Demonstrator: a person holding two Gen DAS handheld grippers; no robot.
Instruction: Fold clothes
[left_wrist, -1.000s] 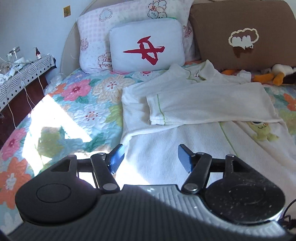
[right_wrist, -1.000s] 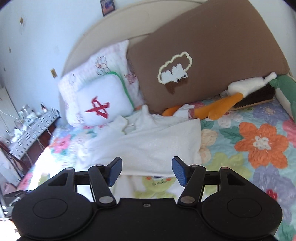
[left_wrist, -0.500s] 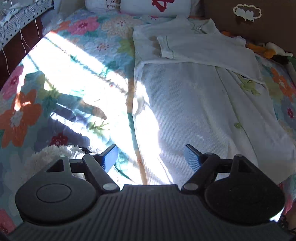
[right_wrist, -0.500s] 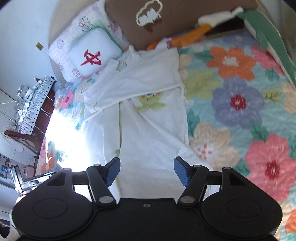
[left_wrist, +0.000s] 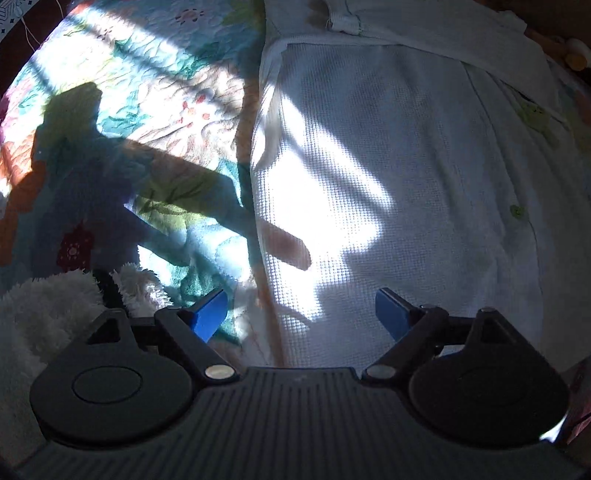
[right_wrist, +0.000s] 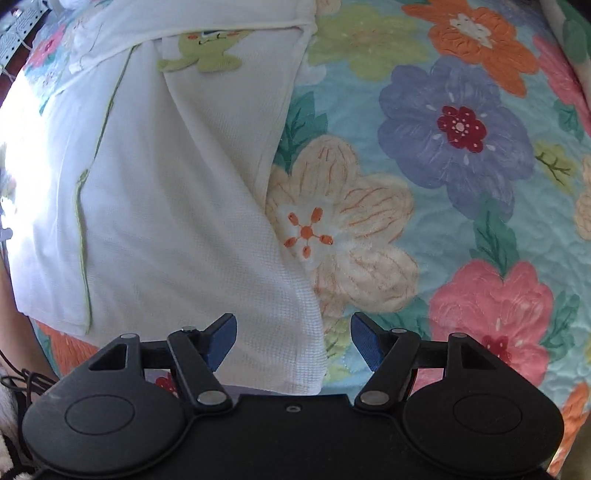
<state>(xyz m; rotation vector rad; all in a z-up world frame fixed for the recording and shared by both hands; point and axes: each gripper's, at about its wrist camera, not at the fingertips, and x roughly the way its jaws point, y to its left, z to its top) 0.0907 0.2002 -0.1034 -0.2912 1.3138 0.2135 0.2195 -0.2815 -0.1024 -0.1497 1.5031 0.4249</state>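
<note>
The left gripper (left_wrist: 299, 314) points down at the bed, and its jaws are opening, with the 2 blue pads standing wide apart. Nothing is pinched between them. In the gap between the pads lies the left side edge of a white shirt (left_wrist: 388, 155), near its hem, so that the left pad hangs over the quilt (left_wrist: 155, 85) and the right pad over the white waffle cloth. Whether the pads touch the cloth cannot be told. Ahead of this gripper the shirt stretches away flat, with a sleeve (left_wrist: 436, 33) folded across its far end. Patches of sun and dark shadow fall across both the quilt and the cloth. To the left of the gripper, close beside its body, sits something white and fluffy (left_wrist: 48, 317).

The right gripper (right_wrist: 293, 341) also points down, and its jaws are opening too, empty. The shirt (right_wrist: 177, 206) has its right bottom corner between the 2 pads: the left pad is over the cloth, the right pad over the flowered quilt (right_wrist: 454, 155). Ahead and to the left of this gripper a green trim line (right_wrist: 83, 236) runs up the front of the shirt, and farther ahead sits a green frog patch (right_wrist: 201, 50), just below the folded sleeve. To the right of the gripper the quilt lies bare.
</note>
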